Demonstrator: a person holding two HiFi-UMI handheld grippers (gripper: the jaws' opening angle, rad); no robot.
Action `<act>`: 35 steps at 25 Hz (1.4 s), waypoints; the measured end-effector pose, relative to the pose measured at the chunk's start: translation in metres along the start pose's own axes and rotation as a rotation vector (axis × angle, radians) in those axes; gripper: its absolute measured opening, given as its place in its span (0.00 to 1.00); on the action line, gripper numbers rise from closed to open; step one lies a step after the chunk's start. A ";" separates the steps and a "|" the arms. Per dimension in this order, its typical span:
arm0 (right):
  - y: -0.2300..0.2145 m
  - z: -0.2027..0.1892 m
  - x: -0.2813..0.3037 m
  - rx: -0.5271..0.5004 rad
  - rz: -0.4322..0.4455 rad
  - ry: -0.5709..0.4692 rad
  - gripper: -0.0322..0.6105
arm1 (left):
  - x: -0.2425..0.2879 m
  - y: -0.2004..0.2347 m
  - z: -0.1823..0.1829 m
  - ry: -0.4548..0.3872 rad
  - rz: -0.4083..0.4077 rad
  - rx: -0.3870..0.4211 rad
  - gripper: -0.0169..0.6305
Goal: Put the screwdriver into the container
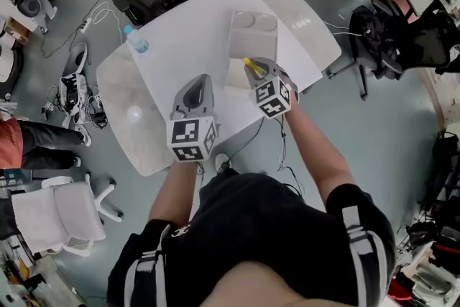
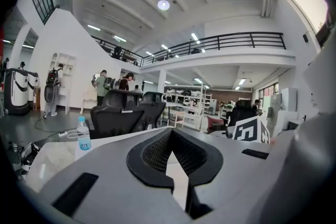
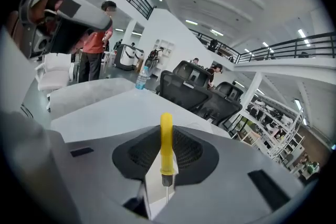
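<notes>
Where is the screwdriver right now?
The screwdriver is clamped in the right gripper, right of centre in the head view, yellow handle at the grey container's near end.

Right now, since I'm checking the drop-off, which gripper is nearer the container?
Right. The right gripper, shut on the yellow screwdriver, is at the near end of the container; the left gripper sits off to its left, nearer the person.

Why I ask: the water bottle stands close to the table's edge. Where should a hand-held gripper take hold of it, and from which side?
Probably best to grip the water bottle around its labelled middle, coming in level from the person's side. It stands upright and is round, so the jaws can close across its body. The left hand-held gripper is empty and nearer.
</notes>
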State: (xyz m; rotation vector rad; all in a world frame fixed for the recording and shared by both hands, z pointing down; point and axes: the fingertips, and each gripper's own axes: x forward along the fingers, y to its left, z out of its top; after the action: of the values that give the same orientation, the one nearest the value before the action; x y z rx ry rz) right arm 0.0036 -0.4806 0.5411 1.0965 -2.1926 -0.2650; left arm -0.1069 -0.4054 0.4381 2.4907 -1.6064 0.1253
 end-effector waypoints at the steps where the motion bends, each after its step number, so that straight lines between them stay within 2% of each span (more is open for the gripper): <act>1: 0.003 -0.005 0.007 -0.002 0.011 0.020 0.15 | 0.002 0.003 -0.003 0.008 -0.004 -0.001 0.03; 9: 0.023 -0.047 0.056 -0.014 0.099 0.162 0.16 | 0.020 0.022 -0.027 0.065 -0.032 -0.013 0.03; 13: 0.029 -0.072 0.077 0.016 0.163 0.241 0.16 | 0.031 0.028 -0.036 0.091 -0.046 -0.015 0.03; 21: 0.038 -0.097 0.103 0.030 0.238 0.316 0.15 | 0.040 0.030 -0.053 0.137 -0.081 -0.012 0.03; 35: 0.056 -0.128 0.140 0.029 0.359 0.433 0.16 | 0.039 0.054 -0.078 0.199 -0.055 -0.022 0.03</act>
State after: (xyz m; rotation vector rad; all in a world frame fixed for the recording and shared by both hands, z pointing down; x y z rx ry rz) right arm -0.0098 -0.5399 0.7290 0.6758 -1.9524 0.1515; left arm -0.1376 -0.4474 0.5269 2.4168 -1.4518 0.3349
